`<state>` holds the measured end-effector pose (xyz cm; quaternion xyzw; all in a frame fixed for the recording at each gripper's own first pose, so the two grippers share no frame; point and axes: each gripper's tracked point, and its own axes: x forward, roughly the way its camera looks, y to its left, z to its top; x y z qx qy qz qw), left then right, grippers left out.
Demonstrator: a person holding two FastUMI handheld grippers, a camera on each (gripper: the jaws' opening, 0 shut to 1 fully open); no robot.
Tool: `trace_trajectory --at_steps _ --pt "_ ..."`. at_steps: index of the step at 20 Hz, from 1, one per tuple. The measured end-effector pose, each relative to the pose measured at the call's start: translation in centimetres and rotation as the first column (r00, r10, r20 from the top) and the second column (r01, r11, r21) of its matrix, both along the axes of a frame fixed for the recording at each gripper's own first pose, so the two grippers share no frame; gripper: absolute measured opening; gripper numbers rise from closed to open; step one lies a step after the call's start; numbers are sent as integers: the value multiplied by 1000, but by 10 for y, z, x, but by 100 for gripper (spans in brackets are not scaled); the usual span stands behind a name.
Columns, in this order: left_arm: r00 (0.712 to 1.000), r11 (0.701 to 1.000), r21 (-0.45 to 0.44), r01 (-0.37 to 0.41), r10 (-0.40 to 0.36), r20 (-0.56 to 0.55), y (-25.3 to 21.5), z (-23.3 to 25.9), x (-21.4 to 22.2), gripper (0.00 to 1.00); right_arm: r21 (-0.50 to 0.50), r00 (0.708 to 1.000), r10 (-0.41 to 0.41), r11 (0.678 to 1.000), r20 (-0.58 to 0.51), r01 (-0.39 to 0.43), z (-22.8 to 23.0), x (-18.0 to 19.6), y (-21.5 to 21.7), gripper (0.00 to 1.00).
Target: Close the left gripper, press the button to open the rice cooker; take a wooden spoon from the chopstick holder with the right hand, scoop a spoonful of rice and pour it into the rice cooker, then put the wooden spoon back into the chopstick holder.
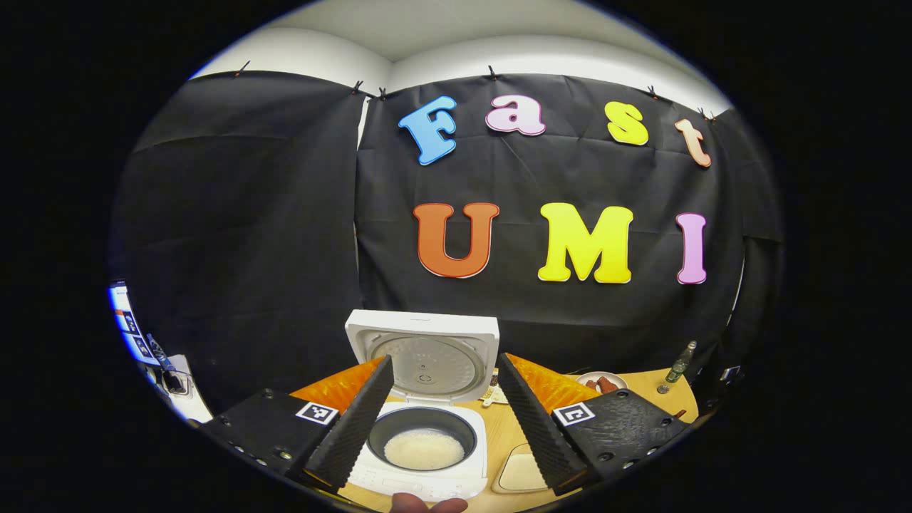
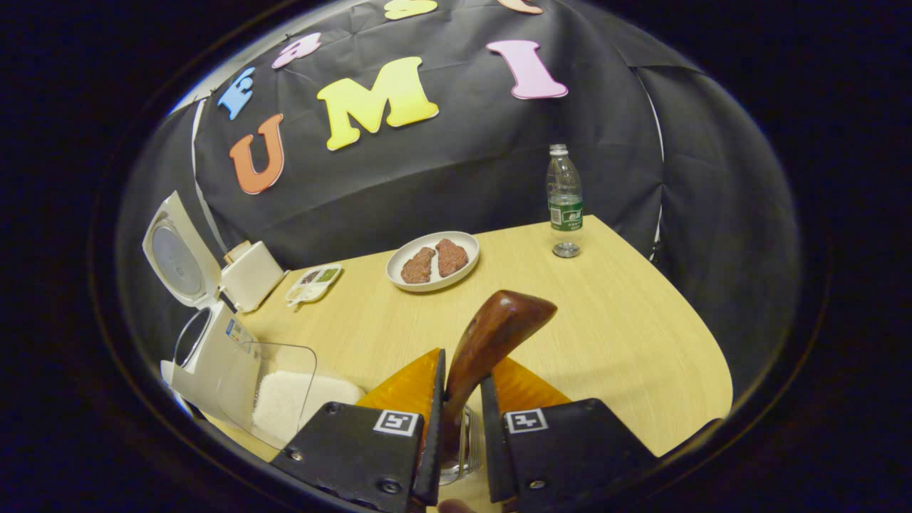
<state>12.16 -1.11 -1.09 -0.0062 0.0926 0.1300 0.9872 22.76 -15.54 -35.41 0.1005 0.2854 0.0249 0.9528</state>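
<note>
A white rice cooker [image 1: 427, 427] is seen in the left gripper view with its square lid [image 1: 424, 353] raised at twelve o'clock, so the button step is judged done. A pale layer of rice [image 1: 424, 449] lies in its dark inner pot. The left claw [image 1: 445, 420] is spread wide above the cooker, holding nothing.

In the right gripper view, the right claw [image 2: 462, 420] is pressed onto the handle of a dark brown wooden spoon [image 2: 491, 335], bowl uppermost, its lower end standing in a clear glass chopstick holder [image 2: 459, 445] at six o'clock. Whether the spoon is being taken or returned cannot be told.

A clear plastic container of white rice [image 2: 292, 399] stands at eight o'clock, touching the cooker. On the light wooden surface [image 2: 627, 335] a white plate with two brown meat pieces [image 2: 432, 260] lies at twelve o'clock and a clear plastic bottle [image 2: 565, 199] at one o'clock, both well apart from the spoon's path
</note>
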Motion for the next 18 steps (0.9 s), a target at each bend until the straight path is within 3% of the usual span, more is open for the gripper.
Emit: trace_trajectory --at_steps 5,9,14,18 --pt "1000 1000 1 3 -3 14 8 2 -2 94 34 1000 12 999 -26 -11 7 -8 14 22" --pt "999 999 -14 32 -32 38 19 6 -11 94 -9 1000 -13 1000 7 13 28 -15 19 16" --pt "996 998 -20 55 -53 75 61 12 -31 94 -53 992 -105 993 74 109 73 -27 20 13" --pt "996 999 -21 47 -45 82 108 7 -50 94 18 973 -195 981 124 194 119 -38 41 13"
